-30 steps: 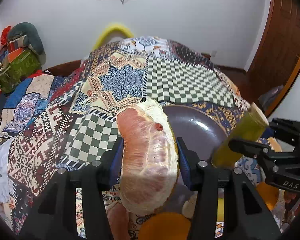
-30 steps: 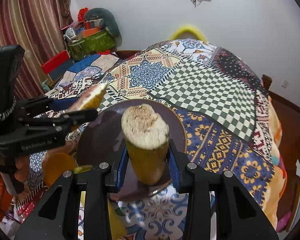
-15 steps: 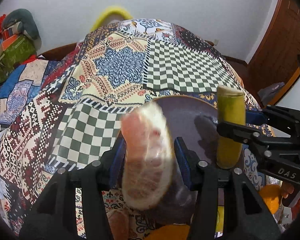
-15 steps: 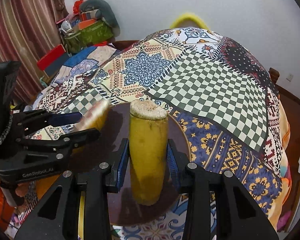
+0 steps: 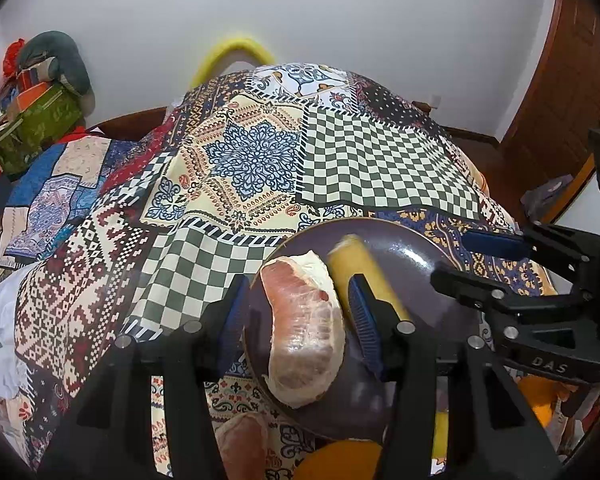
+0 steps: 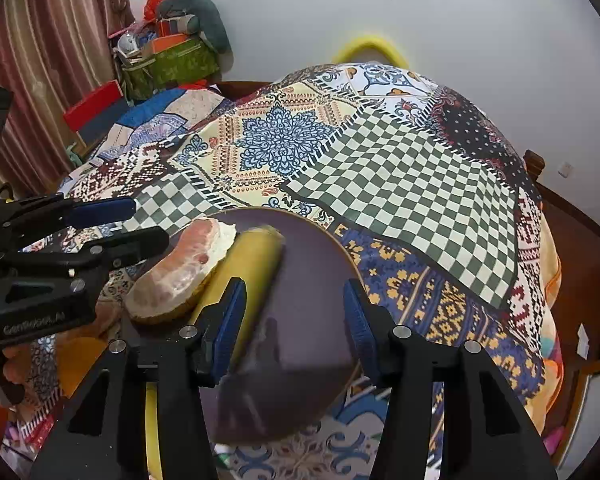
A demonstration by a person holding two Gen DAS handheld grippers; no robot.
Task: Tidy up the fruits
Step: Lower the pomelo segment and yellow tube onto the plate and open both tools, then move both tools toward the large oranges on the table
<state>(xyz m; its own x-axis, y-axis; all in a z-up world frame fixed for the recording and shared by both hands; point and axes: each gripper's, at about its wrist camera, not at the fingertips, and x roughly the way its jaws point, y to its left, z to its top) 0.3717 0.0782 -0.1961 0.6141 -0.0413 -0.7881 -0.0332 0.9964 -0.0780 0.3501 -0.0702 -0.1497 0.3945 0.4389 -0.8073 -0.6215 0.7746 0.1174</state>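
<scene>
Plate (image 5: pixel 428 248), dark purple, one, on patchwork cloth (image 5: pixel 256 160); its far right part is bare, and cloth lies open beyond the far rim.
Pomelo wedge (image 5: pixel 304 328), one, on the plate's left part, touching the banana piece (image 5: pixel 364 272), one, blurred, lying beside it.
Left gripper (image 5: pixel 300 316): jaws apart, straddling the wedge.
Right gripper (image 6: pixel 296 312): jaws apart over bare plate, banana piece by its left finger.
Left view alone shows a door (image 5: pixel 560 80); right view alone, a curtain (image 6: pixel 40 60).
</scene>
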